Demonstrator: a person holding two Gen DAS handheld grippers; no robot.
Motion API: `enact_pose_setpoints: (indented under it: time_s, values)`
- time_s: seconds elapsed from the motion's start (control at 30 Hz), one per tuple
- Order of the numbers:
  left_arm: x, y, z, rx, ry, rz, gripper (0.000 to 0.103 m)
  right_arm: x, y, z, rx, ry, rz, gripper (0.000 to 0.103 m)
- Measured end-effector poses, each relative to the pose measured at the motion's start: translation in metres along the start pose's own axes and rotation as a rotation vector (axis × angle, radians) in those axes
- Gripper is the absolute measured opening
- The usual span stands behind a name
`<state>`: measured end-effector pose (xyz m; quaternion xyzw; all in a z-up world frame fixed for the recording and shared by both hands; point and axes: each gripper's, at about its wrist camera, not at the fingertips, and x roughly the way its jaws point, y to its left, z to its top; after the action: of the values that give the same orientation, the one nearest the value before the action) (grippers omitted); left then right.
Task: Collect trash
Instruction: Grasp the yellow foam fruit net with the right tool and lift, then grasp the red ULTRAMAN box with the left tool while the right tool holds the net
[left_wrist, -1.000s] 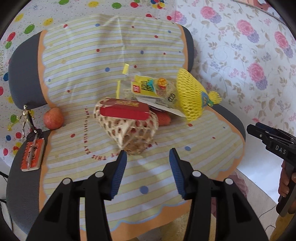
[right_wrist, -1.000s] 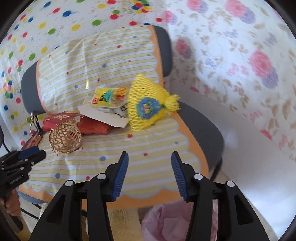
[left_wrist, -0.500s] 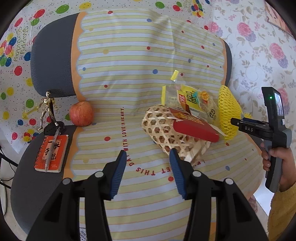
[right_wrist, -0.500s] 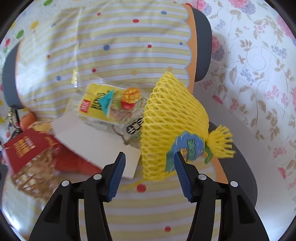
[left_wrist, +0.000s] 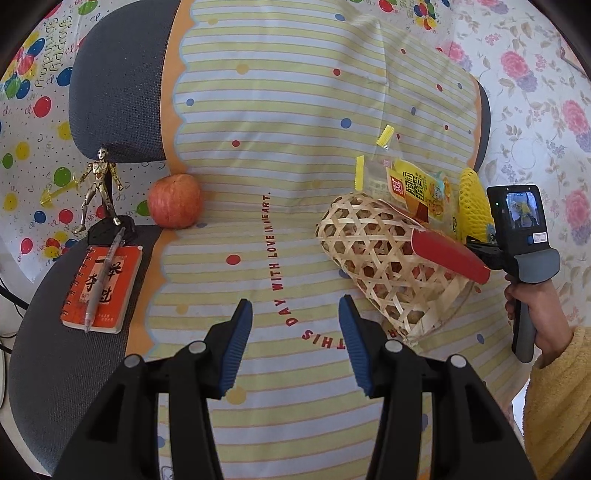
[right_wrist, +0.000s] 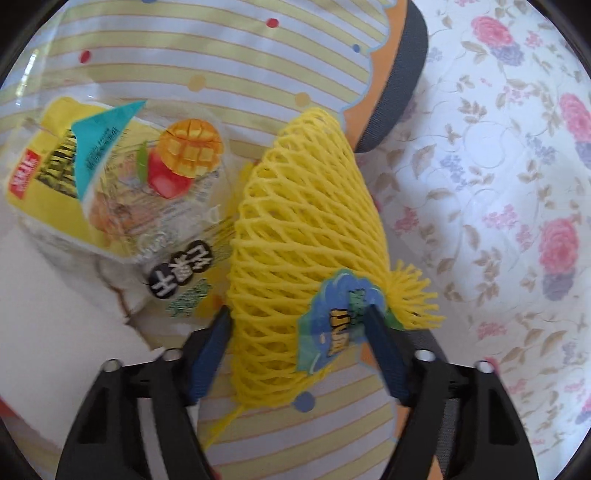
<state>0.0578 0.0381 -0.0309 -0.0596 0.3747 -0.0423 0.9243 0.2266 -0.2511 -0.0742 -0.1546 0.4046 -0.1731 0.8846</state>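
Yellow foam netting (right_wrist: 306, 229), a fruit sleeve with a blue label, lies on the striped cover (left_wrist: 295, 177) of the chair seat, and my right claw (right_wrist: 299, 325) sits around its lower end: the left blue pad is against the net's edge and the right pad presses by the label, near the frayed tuft. I can't tell whether the pads are actually squeezing it yet; the claw is still fairly wide. Touching the net on its left is a clear snack wrapper (right_wrist: 110, 177) with yellow print and a mango picture, lying over a white sheet of paper (right_wrist: 55, 314).

From my left wrist view, the same net (left_wrist: 474, 206) and wrapper (left_wrist: 413, 192) sit behind a woven bamboo basket (left_wrist: 384, 266) tipped on its side, with a red box (left_wrist: 448, 254) resting across it. The right claw's handle and screen show just beyond, gripped in the hand (left_wrist: 532, 310). My left claw (left_wrist: 295, 332) hangs wide open over the cover, holding nothing.

Well apart on the far left are an apple (left_wrist: 174, 201), a gold figurine (left_wrist: 99, 188), and an orange notebook (left_wrist: 103, 288) with a pen (left_wrist: 103, 277) on it
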Motion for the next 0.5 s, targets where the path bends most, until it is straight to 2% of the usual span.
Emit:
enact_pose_setpoints:
  time_s: [0.07, 0.1, 0.13, 0.43, 0.5]
  values:
    - [-0.002, 0.000, -0.001, -0.001, -0.001, 0.004, 0.047, -0.003, -0.009, -0.003, 0.018, -0.012, -0.012, 0.021]
    - [-0.003, 0.000, -0.001, 0.000, -0.001, 0.004, 0.047, -0.009, -0.017, -0.006, 0.033, -0.031, -0.009, 0.013]
    - [-0.005, -0.001, -0.002, 0.002, -0.002, 0.003, 0.047, -0.014, -0.024, -0.006, 0.052, -0.048, 0.003, 0.010]
    - [-0.023, -0.025, -0.006, 0.048, -0.017, -0.020, 0.048, -0.114, -0.132, -0.039, 0.288, -0.241, 0.317, 0.009]
    - [-0.029, -0.033, -0.006, 0.063, -0.025, -0.029, 0.054, -0.133, -0.147, -0.053, 0.331, -0.250, 0.396, 0.009]
